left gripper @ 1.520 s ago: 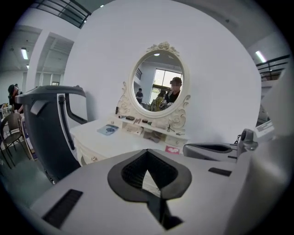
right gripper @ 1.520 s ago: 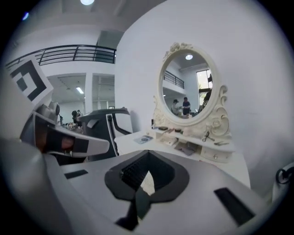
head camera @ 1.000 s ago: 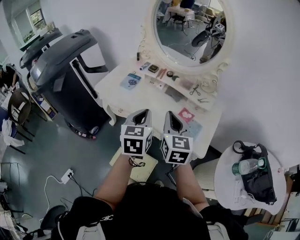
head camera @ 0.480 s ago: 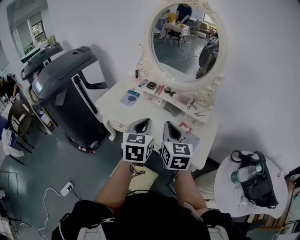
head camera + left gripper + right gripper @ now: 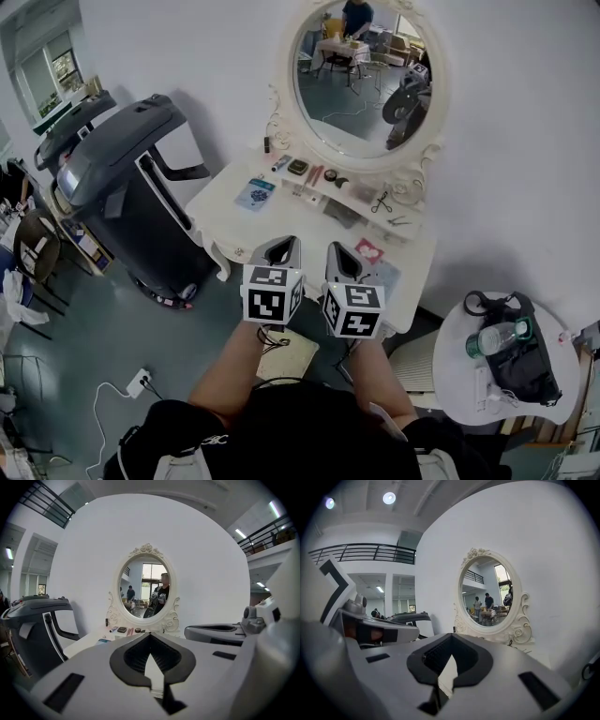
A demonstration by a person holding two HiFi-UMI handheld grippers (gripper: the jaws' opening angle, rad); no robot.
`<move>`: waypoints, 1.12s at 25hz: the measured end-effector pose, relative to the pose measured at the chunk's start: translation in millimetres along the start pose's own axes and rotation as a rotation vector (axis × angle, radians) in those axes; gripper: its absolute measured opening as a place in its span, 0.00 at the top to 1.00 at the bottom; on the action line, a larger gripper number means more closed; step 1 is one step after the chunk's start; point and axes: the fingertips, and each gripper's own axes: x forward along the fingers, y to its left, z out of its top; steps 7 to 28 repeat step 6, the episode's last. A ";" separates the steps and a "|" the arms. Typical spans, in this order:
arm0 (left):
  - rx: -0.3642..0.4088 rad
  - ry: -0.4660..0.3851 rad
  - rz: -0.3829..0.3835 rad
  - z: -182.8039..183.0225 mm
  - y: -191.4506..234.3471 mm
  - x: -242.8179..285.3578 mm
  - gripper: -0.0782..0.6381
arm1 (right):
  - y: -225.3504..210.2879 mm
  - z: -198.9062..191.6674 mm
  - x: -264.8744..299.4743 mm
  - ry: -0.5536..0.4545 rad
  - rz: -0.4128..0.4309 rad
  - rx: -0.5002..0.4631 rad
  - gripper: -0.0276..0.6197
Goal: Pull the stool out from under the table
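1. Both handheld two-jaw grippers are clenched on nothing. The left gripper (image 5: 283, 247) and the right gripper (image 5: 340, 255) sit side by side, close but apart. In its own view each has its black pads met at the tips, with only air ahead.
2. They point roughly level, out over the front edge of the tabletop toward the wall, not down at the floor.
3. Next comes the pale cream, cushioned, square-seated stool (image 5: 289, 352). It stands on the grey floor below the grippers and nearer the person than their tips, showing between the two forearms. The left forearm overlaps its left side in the head view, so I judge the left hand the closer one. The seat looks about square and offers no long axis. Reaching it from here would mean coming down and back toward the body.
4. The stool's far edge disappears beneath the marker cubes and the table's front rim, so how far it reaches under the tabletop cannot be read. That fits a stool partly tucked in. It fits equally one already drawn most of the way out.
5. Beyond it is the white, scallop-edged dressing table (image 5: 221, 202), strewn with small toiletries.
6. Farthest stands the oval mirror in a carved white frame (image 5: 361, 84), against the white wall.
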 end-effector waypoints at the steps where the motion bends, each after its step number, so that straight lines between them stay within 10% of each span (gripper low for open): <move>1: 0.001 0.001 -0.001 0.1 0.7 0.7 0.89 | 0.0 0.5 0.7 -0.001 -0.001 -0.001 0.95; 28: 0.000 0.005 -0.006 1.0 4.4 4.1 0.89 | -0.3 1.1 5.4 0.001 -0.002 -0.002 0.95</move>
